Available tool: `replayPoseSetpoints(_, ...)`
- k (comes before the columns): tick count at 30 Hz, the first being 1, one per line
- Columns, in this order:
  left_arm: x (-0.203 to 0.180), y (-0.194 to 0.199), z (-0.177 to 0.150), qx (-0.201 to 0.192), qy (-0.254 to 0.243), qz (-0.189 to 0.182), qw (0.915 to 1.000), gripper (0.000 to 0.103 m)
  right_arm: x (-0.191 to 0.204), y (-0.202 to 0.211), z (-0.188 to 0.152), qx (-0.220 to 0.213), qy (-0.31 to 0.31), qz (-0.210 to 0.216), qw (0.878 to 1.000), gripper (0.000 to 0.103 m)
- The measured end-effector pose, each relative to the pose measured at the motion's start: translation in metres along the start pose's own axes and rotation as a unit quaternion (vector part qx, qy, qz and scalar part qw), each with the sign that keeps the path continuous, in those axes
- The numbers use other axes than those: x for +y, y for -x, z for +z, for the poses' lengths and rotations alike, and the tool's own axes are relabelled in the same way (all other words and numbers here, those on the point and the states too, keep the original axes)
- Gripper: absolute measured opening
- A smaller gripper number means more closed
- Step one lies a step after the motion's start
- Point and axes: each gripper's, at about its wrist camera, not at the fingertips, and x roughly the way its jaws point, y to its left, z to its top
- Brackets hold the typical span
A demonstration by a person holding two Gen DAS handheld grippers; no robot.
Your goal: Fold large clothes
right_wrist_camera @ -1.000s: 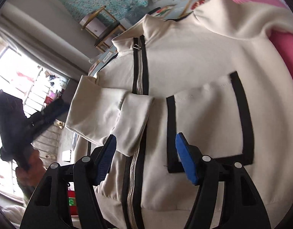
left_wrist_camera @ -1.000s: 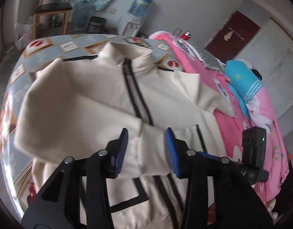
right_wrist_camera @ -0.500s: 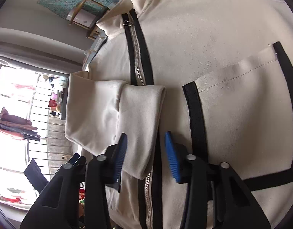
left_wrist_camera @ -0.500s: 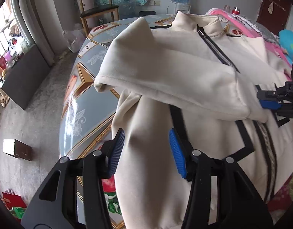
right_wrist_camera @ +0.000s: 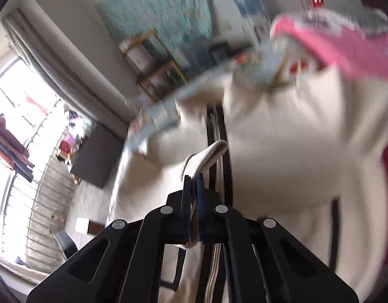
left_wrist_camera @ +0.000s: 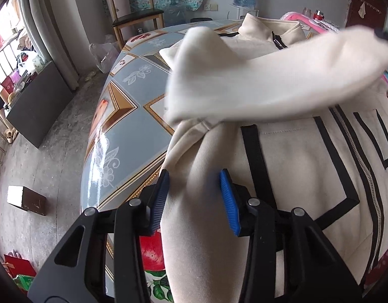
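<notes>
Left claw [left_wrist_camera: 194,197] straddles the cream jacket [left_wrist_camera: 294,166] hem; sleeve [left_wrist_camera: 269,80] lifted.

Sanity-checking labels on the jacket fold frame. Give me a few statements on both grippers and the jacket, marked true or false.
1. The right gripper is shut on the cream sleeve cuff. True.
2. The left gripper is clamped flat with nothing between its pads. False: its jaws stand apart, astride a raised fold at the side of the cream jacket, and have just been closing.
3. The jacket's zipper is bordered by black trim. True.
4. The sleeve lies flat on the jacket's front. False: it is lifted above the jacket.
5. The jacket lies on bare concrete floor. False: it lies on a patterned blue-grey tablecloth.
</notes>
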Motion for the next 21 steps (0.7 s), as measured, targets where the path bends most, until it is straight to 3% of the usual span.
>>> replayPoseSetpoints(3, 0.000, 0.000, 0.001, 0.000, 0.000, 0.004, 1.0000, 0.039, -0.031, 0.025, 0.024, -0.037, -0.018, -0.032, 0.999, 0.004)
replayPoseSetpoints(5, 0.000, 0.000, 0.001, 0.000, -0.001, 0.005, 1.0000, 0.039, -0.065, 0.018, 0.023, -0.017, -0.048, -0.047, 0.998, 0.004)
replayPoseSetpoints(9, 0.001, 0.000, 0.003, 0.000, -0.002, 0.009, 1.0000, 0.036, -0.092, -0.016, 0.008, 0.034, -0.065, -0.066, 0.995, 0.004)
replayPoseSetpoints(13, 0.004, -0.001, 0.005, 0.003, 0.007, 0.010, 0.9999, 0.034, -0.089, -0.010, 0.017, 0.015, -0.054, -0.050, 0.997, 0.004)
replayPoseSetpoints(16, 0.005, -0.003, 0.005, 0.005, 0.009, 0.010, 0.9999, 0.034, -0.108, -0.007, 0.018, 0.017, -0.061, -0.061, 0.996, 0.004)
replayPoseSetpoints(18, 0.005, -0.003, 0.006, 0.006, 0.009, 0.010, 0.9999, 0.034, -0.132, -0.022, 0.013, 0.046, -0.063, -0.087, 0.993, 0.004)
replayPoseSetpoints(21, 0.007, -0.002, 0.007, 0.011, 0.011, 0.003, 0.9999, 0.034, -0.164, -0.033, 0.006, 0.072, -0.052, -0.185, 0.979, 0.004)
